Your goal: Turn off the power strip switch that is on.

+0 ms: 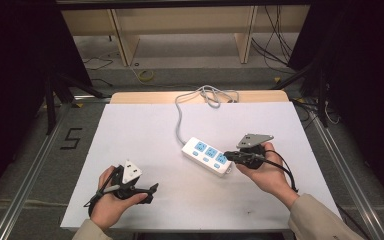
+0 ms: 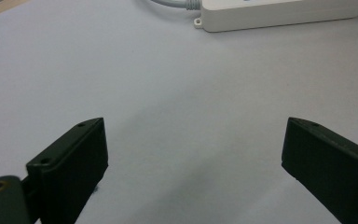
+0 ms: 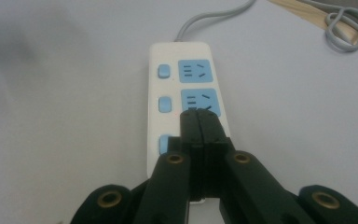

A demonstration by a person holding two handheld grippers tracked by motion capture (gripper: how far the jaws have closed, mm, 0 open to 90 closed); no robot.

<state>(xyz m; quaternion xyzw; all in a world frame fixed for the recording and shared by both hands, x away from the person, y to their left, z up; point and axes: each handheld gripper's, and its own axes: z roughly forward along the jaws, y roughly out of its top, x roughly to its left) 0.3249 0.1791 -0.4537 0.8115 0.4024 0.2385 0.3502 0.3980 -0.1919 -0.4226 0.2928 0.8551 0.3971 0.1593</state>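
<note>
White power strip (image 1: pixel 208 155) lies near the middle of the white table top (image 1: pixel 145 145), set at a slant, three blue sockets in a row with a small blue switch (image 3: pixel 163 71) beside each; its grey cord (image 1: pixel 180 117) runs off the far end to a loose coil at the wooden back edge. Right gripper (image 1: pixel 228 155) sits over the strip's near end, jaws pressed flat together with nothing between them, the joined tip held just above the nearest socket and beside the nearest switch. From the right gripper view the closed tip (image 3: pixel 199 122) covers the edge of the middle socket (image 3: pixel 200 102); whether it touches the plastic I cannot tell. The work looks like pressing a switch with the shut jaws used as one blunt finger. To do that well: keep the jaws clamped so the tip stays stiff, shift it sideways off the socket face onto the switch itself, then push straight down, not at a slant, or the light strip may skid or tip on the smooth sheet. A short, firm press is enough; a long shove would drag the strip along. Left gripper (image 1: pixel 147 192) rests low at the near left of the table, well apart from the strip, jaws spread wide over bare sheet, free to steady the strip's side if it slides.
</note>
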